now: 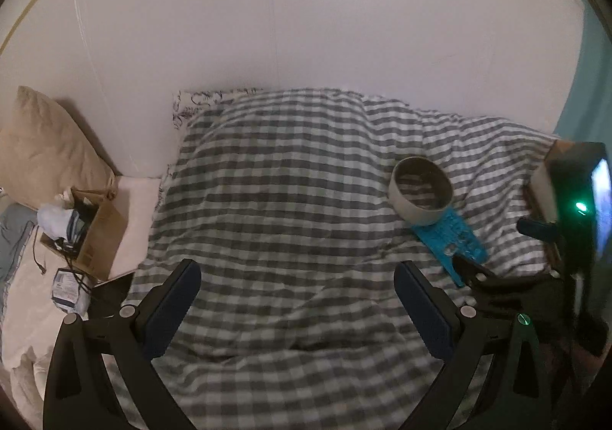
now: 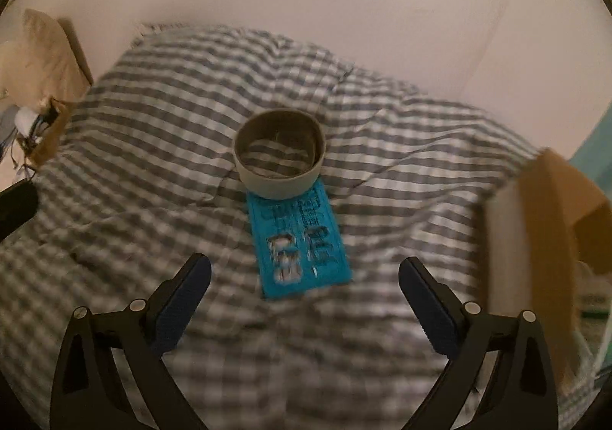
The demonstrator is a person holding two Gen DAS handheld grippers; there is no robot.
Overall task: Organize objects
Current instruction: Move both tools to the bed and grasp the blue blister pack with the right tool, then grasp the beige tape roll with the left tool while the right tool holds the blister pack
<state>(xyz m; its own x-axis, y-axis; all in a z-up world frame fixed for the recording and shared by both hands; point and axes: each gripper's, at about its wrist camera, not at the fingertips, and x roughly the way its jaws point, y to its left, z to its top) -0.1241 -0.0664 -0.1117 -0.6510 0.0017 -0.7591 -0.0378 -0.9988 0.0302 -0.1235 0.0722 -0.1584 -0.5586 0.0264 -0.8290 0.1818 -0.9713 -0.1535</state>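
Note:
A blue flat packet (image 2: 302, 244) lies on the grey checked duvet (image 2: 153, 124), with a beige cardboard ring (image 2: 279, 158) resting on its far end. My right gripper (image 2: 304, 277) is open and empty, its jaws standing either side of the packet's near end, just above it. My left gripper (image 1: 296, 283) is open and empty over bare duvet (image 1: 287, 181). In the left wrist view the ring (image 1: 420, 193) and packet (image 1: 455, 239) lie to the right, with the right gripper's body (image 1: 573, 239) beside them.
An open cardboard box (image 2: 547, 239) stands at the right of the bed. At the left are a beige pillow (image 1: 46, 147) and a small open box (image 1: 88, 227) of cables and cloth. A white wall (image 1: 306, 28) runs behind the bed.

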